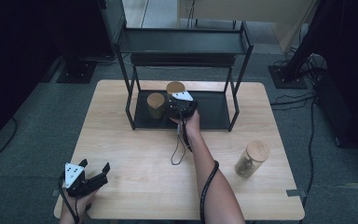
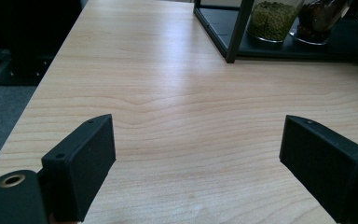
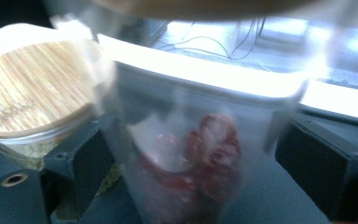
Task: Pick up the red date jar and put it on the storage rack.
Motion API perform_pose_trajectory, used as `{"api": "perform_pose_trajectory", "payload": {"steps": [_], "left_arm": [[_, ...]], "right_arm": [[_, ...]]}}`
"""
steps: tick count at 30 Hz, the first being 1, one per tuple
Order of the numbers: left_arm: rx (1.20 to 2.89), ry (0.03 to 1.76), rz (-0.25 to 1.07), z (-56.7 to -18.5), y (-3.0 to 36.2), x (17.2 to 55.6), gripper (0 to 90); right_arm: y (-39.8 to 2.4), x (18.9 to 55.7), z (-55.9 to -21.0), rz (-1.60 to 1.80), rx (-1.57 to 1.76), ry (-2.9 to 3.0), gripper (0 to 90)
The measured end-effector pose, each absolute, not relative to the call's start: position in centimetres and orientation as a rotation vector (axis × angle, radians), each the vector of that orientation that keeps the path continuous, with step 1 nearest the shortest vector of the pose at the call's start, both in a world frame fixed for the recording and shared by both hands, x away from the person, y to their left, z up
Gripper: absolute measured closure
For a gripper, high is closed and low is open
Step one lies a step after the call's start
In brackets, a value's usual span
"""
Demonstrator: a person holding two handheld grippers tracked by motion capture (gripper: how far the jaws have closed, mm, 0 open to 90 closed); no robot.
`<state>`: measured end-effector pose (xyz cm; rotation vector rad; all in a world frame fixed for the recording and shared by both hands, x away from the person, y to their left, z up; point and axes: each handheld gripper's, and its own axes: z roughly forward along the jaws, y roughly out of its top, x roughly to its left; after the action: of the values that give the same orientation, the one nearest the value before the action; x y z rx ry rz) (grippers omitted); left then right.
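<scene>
Black jaws of the right gripper (image 3: 186, 154) stand just clear of the jar of red fruit (image 3: 191, 158), which sits between them on the lower shelf (image 1: 214, 109) of the rack, beside the bean jar (image 1: 155, 104). No pad is seen pressing the glass, so the jar is judged released. A straight withdrawal is advised, with the jaws kept apart, so that neither jar is nudged. Nothing is held in the left gripper (image 1: 93, 175), whose jaws are spread wide over the table (image 1: 135, 158).
</scene>
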<state>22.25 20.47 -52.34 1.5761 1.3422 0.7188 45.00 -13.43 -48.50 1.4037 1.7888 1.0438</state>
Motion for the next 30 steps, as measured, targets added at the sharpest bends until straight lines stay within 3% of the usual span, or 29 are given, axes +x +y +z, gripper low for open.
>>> {"api": "perform_pose_trajectory", "payload": {"steps": [11,30], "left_arm": [[1.582,1.342,0.727,-52.3,20.4,22.2,10.6],[1.589,1.337,0.735,-52.3,20.3,22.2,10.6]], "right_arm": [[-13.9,43.2,-47.0,1.175,1.348,1.782,5.0],[-14.9,39.9,-46.6,1.184,1.335,1.783,4.0]]}}
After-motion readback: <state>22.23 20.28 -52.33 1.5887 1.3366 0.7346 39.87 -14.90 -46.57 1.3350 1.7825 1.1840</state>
